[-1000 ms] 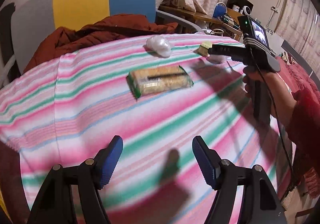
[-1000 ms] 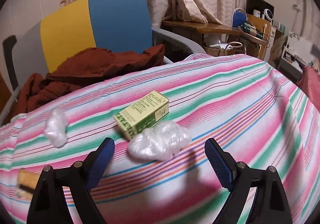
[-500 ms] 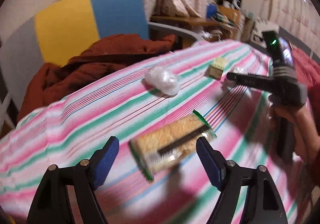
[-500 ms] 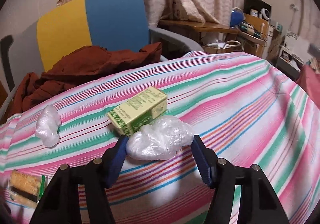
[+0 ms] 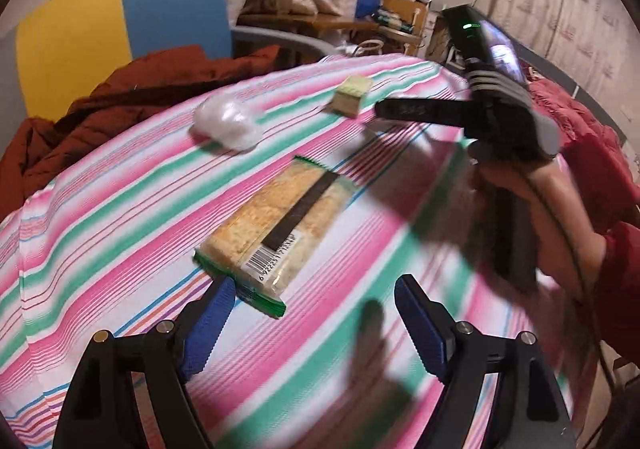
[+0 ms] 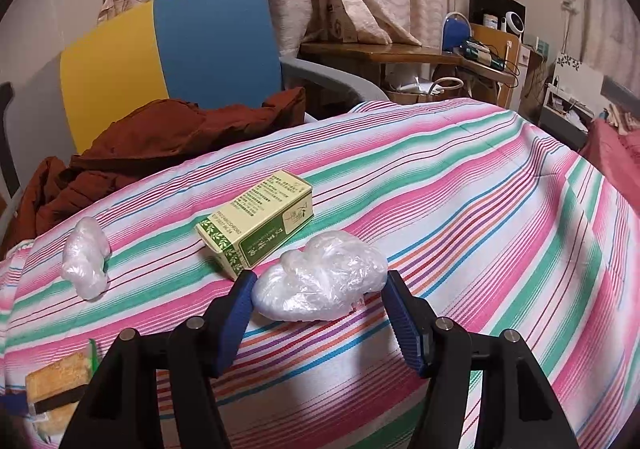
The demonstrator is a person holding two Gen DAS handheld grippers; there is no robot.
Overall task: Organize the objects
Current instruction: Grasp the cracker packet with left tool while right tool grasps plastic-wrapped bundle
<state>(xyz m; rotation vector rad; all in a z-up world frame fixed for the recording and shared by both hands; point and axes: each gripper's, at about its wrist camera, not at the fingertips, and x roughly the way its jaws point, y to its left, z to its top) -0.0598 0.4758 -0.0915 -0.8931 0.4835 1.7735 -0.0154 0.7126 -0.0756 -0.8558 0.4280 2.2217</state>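
Observation:
A cracker packet (image 5: 280,225) with green ends lies on the striped tablecloth (image 5: 120,217). My left gripper (image 5: 312,325) is open just short of its near end. A crumpled clear plastic bag (image 6: 322,281) sits between the pads of my right gripper (image 6: 320,309), which touch both its sides. A green and cream box (image 6: 256,223) lies just behind the bag, also in the left wrist view (image 5: 352,95). A second plastic bag (image 6: 86,257) lies at the left, also in the left wrist view (image 5: 226,125). The cracker packet shows at the lower left of the right wrist view (image 6: 56,389).
A yellow and blue chair (image 6: 168,49) with a rust-red jacket (image 6: 160,141) stands behind the table. A cluttered wooden desk (image 6: 400,53) is at the back right. The right hand-held gripper body (image 5: 500,117) and a red sleeve (image 5: 592,169) fill the right of the left wrist view.
My left gripper has moved up to the cracker packet's near end. My right gripper has narrowed around the plastic bag until its pads touch it.

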